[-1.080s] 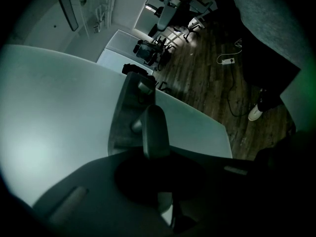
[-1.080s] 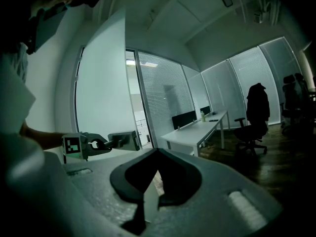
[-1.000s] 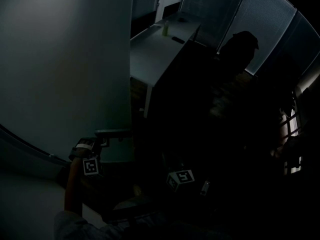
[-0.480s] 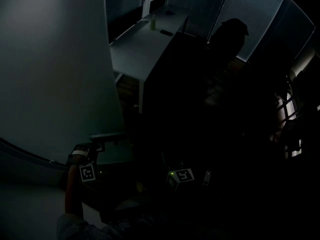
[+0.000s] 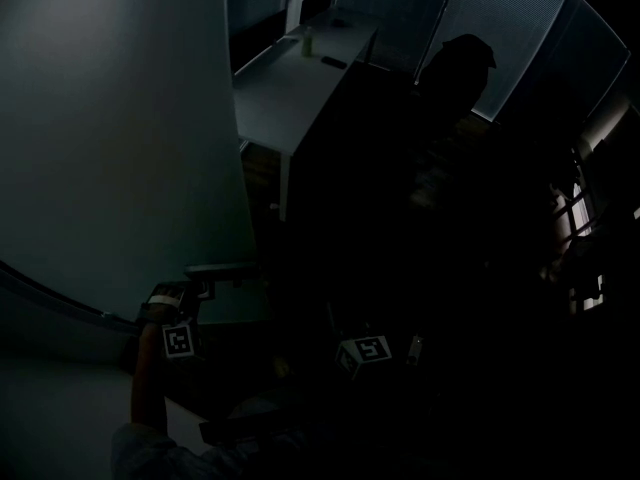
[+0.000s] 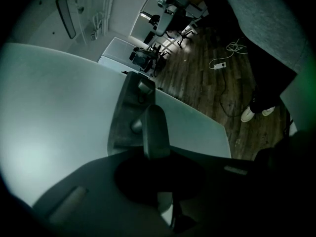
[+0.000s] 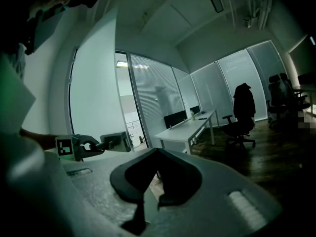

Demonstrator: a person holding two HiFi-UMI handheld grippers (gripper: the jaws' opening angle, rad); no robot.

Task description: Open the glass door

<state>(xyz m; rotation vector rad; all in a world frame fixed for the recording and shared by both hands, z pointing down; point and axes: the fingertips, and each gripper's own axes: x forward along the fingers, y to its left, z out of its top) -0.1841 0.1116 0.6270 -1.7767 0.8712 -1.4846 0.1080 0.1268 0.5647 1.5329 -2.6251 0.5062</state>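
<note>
Dark room, low light. The glass door (image 5: 110, 118) is the big frosted panel filling the left of the head view. It stands partly swung, with its free edge towards the white worktop (image 5: 290, 78) behind. The left hand-held gripper (image 5: 200, 290) is clenched on the door handle (image 6: 155, 130), a lever on a metal plate near the door's edge; in the left gripper view the lever runs straight into the closed jaws. The right hand-held gripper (image 7: 150, 196) hangs apart from the door with its jaws drawn together and nothing in them, pointing into the office towards a chair (image 7: 242, 117). Handling, as a judgement: the panel is likely heavy and rigid and swings on hinges, so it wants a steady pull, not a jerk. The glass itself is smooth and gives no purchase, so the lever is the only sensible hold. The lever is stiff metal and looks slick and rounded. Best grip is well along the bar, jaws square across it, or it could slide out as the door swings. The task looks under way: door ajar, not fully open.
</note>
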